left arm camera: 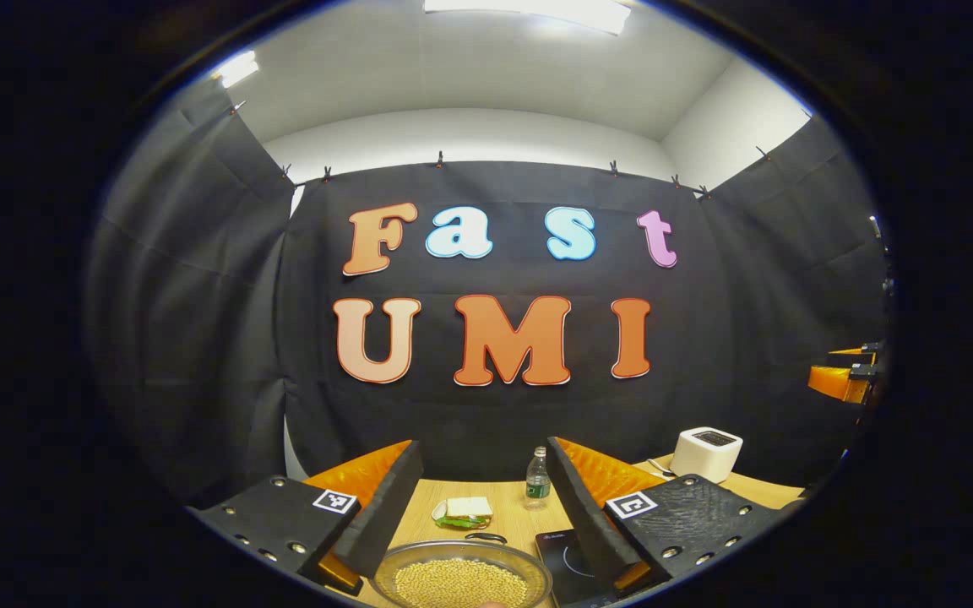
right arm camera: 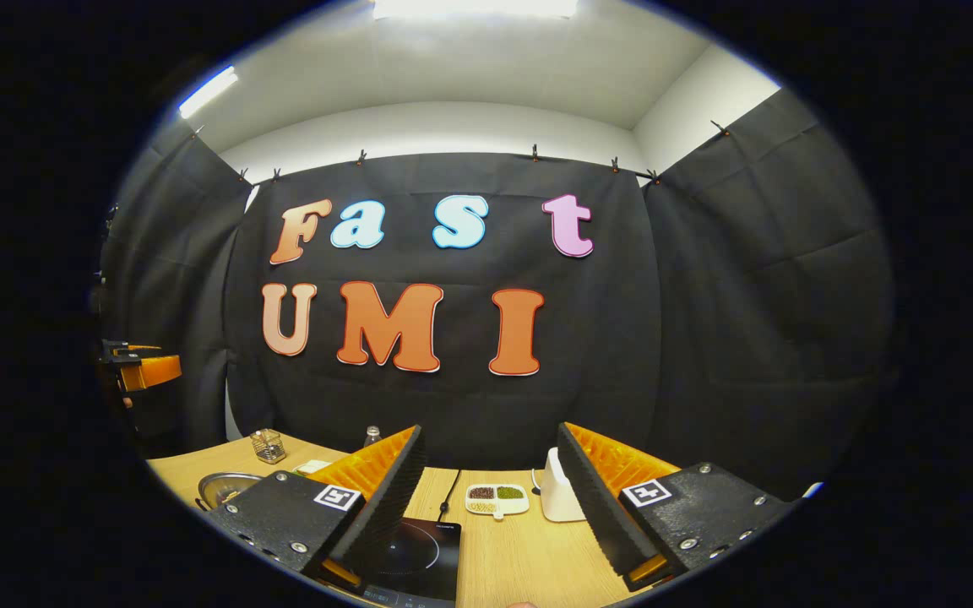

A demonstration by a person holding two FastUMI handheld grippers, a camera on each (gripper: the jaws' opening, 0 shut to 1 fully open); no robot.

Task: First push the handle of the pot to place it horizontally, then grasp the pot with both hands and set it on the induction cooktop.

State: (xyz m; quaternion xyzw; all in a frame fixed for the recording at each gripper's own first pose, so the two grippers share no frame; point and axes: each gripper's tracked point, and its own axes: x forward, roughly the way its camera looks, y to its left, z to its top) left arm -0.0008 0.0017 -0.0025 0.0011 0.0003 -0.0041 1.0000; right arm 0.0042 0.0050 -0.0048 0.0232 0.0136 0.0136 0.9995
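Spanning booth floor: wooden table [right arm camera: 520,557], black cloth walls [right arm camera: 757,338].

pot [left arm camera: 461,578]: clear glass, pale yellow grains inside;
cooktop [right arm camera: 415,551]: glossy black, thin white ring;
desk [right arm camera: 520,557]: light wood grain;
toaster [left arm camera: 706,453]: white, dark top
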